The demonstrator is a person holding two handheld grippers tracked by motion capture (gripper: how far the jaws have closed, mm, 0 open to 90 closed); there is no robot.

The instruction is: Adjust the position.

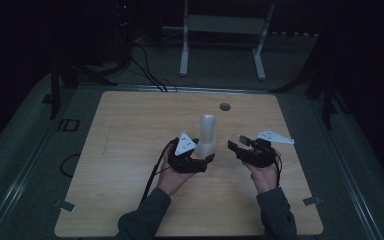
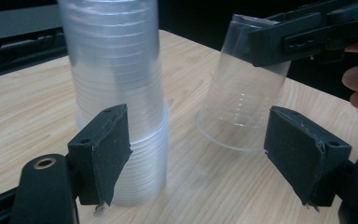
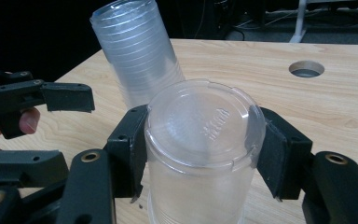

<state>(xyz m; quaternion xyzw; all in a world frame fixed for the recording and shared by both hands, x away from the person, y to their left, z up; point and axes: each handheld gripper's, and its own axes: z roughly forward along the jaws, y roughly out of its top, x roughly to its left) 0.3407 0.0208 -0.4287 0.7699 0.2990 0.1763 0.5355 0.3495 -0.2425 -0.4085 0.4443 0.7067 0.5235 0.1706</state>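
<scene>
We see a pale wooden surface [image 1: 130, 165] with a round hole [image 1: 225, 106] toward its far edge, and beyond it, on the dark floor, a white metal frame [image 1: 222, 30] and some black cables [image 1: 147, 72]. Near the middle of the surface stands a tall stack of clear plastic cups [image 1: 206, 135], upside down and upright, its ribbed walls nested one over the other. Just to the right of it is a single clear cup [image 3: 200, 154], also upside down, its rim tilted close over the wood; whether it touches we cannot tell. The right tool [image 3: 200, 154] is clamped on that cup close to its upturned bottom, one black pad pressed on each side. Raised lettering is moulded into the cup's bottom, but it is too faint for us to read, and we can make out no brand or label elsewhere. The left tool [image 2: 196, 154] stands wide at the foot of the stack: its left pad is at the lower cups, though we cannot tell if it touches them, while its right pad is well clear, nearer the single cup. A grey three-cornered plate [image 1: 185, 143] rides on top of it.
</scene>
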